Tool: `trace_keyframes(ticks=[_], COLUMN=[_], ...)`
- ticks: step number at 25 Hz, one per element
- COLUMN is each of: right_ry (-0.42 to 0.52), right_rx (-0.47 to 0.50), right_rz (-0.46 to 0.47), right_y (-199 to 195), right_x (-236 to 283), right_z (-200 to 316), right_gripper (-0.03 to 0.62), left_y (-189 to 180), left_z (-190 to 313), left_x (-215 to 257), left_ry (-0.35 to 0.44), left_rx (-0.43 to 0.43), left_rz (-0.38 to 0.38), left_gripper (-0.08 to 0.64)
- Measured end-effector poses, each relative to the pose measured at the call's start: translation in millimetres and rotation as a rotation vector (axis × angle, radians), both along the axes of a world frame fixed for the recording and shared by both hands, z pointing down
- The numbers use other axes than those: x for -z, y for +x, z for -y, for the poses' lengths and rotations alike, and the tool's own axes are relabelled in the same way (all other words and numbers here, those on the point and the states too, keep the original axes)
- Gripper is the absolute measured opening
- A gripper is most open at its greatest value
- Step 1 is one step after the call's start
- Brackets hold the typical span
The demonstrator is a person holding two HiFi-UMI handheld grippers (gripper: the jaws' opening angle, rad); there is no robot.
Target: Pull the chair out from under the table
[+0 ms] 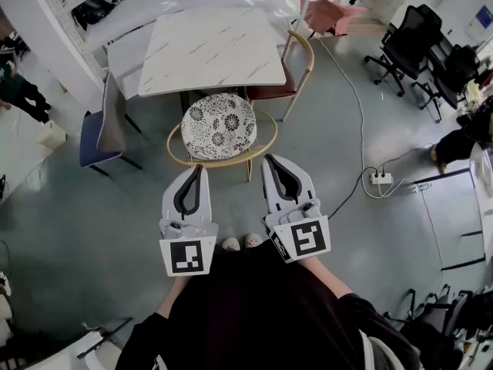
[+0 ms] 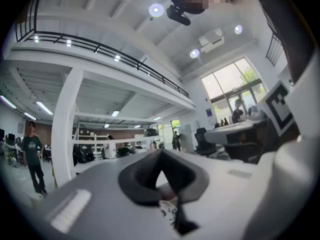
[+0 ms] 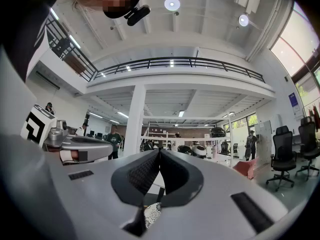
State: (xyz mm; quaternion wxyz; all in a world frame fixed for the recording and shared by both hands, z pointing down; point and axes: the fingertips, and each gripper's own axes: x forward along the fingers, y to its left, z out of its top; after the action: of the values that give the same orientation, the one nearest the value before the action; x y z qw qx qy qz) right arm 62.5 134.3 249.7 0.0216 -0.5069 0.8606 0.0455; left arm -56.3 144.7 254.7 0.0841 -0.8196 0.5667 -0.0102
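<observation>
The chair has a round black-and-white patterned seat and a curved gold frame. It stands at the near edge of the white marble table, with its seat almost wholly out from under the top. My left gripper and right gripper are held level side by side just short of the chair's gold rail, without touching it. Both are shut with nothing between the jaws. In the left gripper view the left gripper shows closed tips, and so does the right gripper in the right gripper view.
A blue-seated chair stands left of the table, a reddish chair at its right side and a pink chair behind. A power strip with its cable lies on the floor to the right. Black office chairs are at far right.
</observation>
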Motion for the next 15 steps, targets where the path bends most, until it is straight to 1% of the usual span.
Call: trace_keyframes(ticks=[7,10,15], right_ry=[-0.007,-0.011,-0.025], right_rx=[-0.014,-0.015,-0.027], right_rz=[0.008,0.022,0.034], right_y=[-14.5,-15.4,-12.2], right_x=[-3.7,-7.6,-19.6], right_z=[4.6,3.4,16.3], right_gripper=[0.021,0.021,0.023], left_y=[-12.9,-13.5,-15.1], left_z=[6.0,8.1,20.0], left_x=[-1.4,-6.0,-20.2], left_ry=[-0.002,-0.008,-0.034], left_rx=[-0.017,-0.036,-0.066], left_rz=[-0.012,-0.001,-0.013], left_gripper=[0.005,0.005,0.005])
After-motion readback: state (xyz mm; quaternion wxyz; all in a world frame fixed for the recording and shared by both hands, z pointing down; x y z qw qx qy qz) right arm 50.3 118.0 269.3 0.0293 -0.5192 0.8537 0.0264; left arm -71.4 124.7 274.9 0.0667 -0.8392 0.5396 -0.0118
